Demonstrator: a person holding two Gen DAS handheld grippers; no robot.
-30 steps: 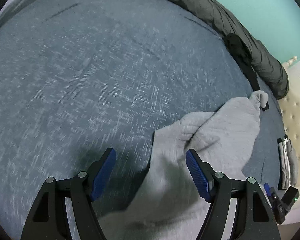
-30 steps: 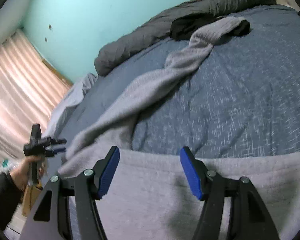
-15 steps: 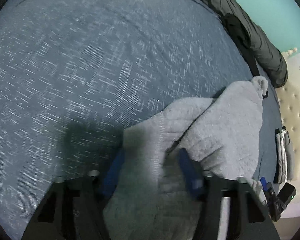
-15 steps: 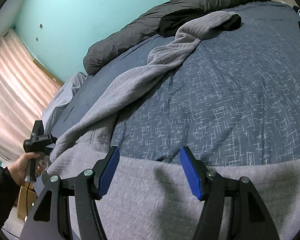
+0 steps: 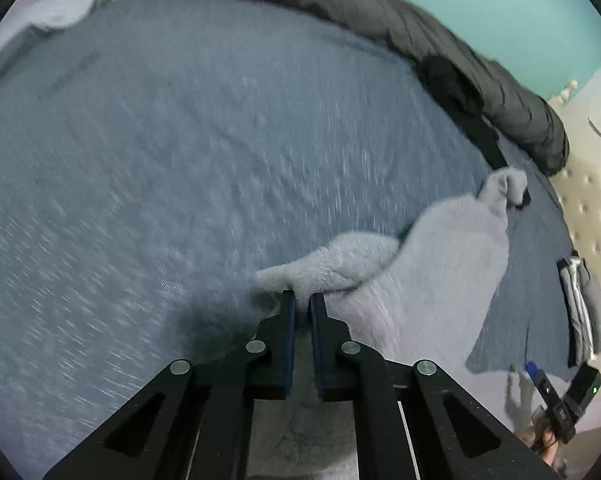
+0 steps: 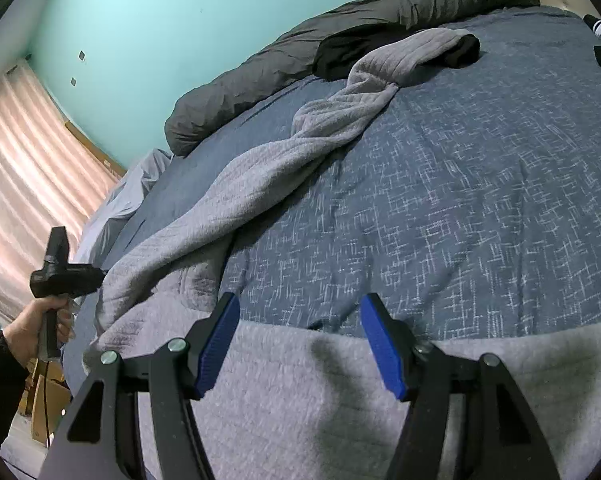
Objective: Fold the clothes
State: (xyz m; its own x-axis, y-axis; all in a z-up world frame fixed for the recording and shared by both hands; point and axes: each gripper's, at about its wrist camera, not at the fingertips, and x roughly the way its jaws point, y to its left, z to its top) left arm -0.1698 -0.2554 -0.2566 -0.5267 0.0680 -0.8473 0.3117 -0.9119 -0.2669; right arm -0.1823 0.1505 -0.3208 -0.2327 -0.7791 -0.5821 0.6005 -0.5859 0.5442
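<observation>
Lying twisted across the blue bedspread [image 6: 480, 184], the grey knit garment [image 6: 260, 184] is pinched by the left claw [image 5: 302, 300]; the right claw [image 6: 298, 312] gapes above it.

The grey garment [image 6: 260, 184] is soft ribbed knit cloth with a fuzzy, matt nap. The bed cover [image 6: 480, 200] is matt woven cloth, blue with fine white flecking. The dark duvet [image 6: 340, 40] is crinkled matt fabric. Each tool [image 6: 298, 344] has matt black plastic arms, ribbed blue pads [image 6: 380, 352] and bright metal pivot pins. The headboard [image 5: 588, 216] is smooth, tufted, cream upholstery.
</observation>
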